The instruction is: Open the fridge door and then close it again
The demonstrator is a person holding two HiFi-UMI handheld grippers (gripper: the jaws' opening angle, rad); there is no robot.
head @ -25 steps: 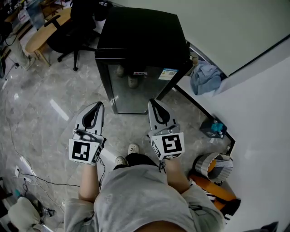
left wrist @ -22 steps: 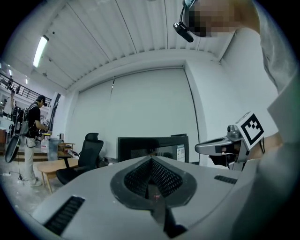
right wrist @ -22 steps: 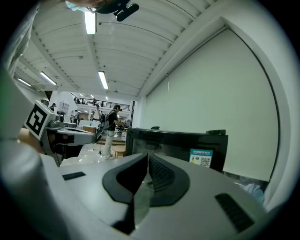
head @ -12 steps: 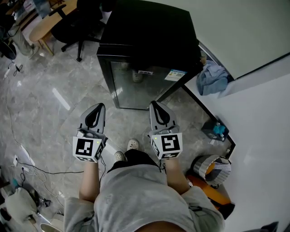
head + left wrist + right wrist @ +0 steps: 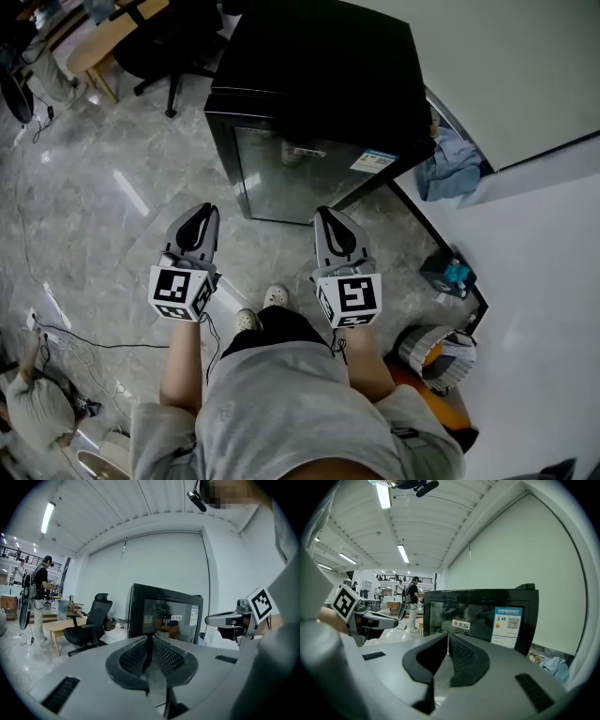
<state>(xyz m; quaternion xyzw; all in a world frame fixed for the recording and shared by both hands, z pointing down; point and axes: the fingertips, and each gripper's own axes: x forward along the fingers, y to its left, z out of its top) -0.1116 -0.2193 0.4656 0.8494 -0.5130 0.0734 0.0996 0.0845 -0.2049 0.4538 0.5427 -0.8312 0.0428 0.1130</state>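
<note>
Black mini fridge [image 5: 319, 94] stands on a glossy grey marble-look floor [image 5: 112, 225], right up against a white wall [image 5: 525, 75], with its glass door [image 5: 295, 183] shut. Both tools hang in front of that door, clear of it. The left tool [image 5: 201, 216] is clenched with nothing in it, and the right tool [image 5: 329, 217] is the same, jaws pressed together and empty. A crumpled blue cloth [image 5: 450, 169] lies just beside the fridge, by the wall. A black office chair [image 5: 164, 47] and a wooden counter [image 5: 103, 37] sit past the fridge on the far side from the wall. A thin cable [image 5: 84, 342] trails over the floor well apart from the fridge.
</note>
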